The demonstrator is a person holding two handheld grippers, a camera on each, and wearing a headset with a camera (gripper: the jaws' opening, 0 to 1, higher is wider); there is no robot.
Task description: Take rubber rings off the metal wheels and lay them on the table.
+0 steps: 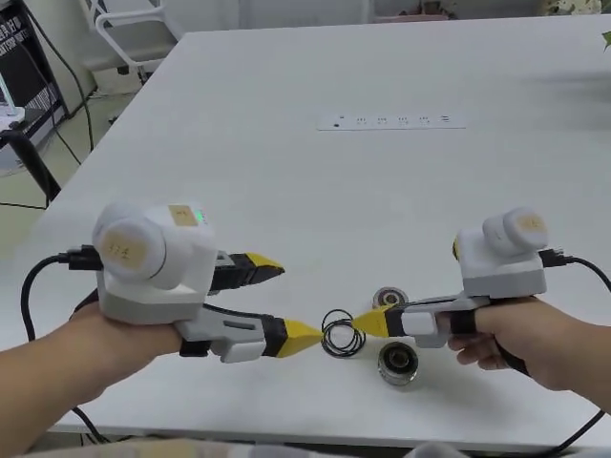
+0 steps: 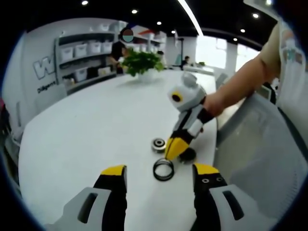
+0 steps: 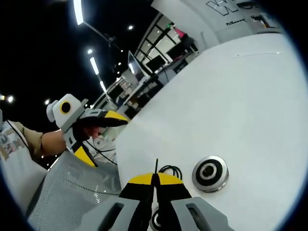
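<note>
Gently now: thin, soft rings

Look first to the right tool [image 1: 368, 322]: shut tight, tips together, with a thin black line nipped between them in its own view. Most likely a ring [image 3: 156, 165] seen edge-on, though too fine to swear to. Find the rest of the rings [image 1: 342, 336] as a small heap of black loops on the counter [image 1: 286, 172], touching that tool's yellow tip and lying between the two tools. Note the left tool [image 1: 300, 302] just beside the heap on the other side: wide open, holding nothing, jaws aimed at the loops. See two wheels close by: the far wheel [image 1: 389, 298] just behind the right tool, the near wheel [image 1: 398, 363] toward the counter's edge. Cannot tell about any rubber left on either.

Expect the rings to weigh almost nothing, to bend and stretch freely, and to spring back or cling to one another. Take a loop by one side of its cord, with the tips only, and lift slowly to avoid dragging the others along. Treat the wheels as heavy, hard and ready to roll — pin one by rim or hub with one tool and peel the rubber outward with the other.
</note>
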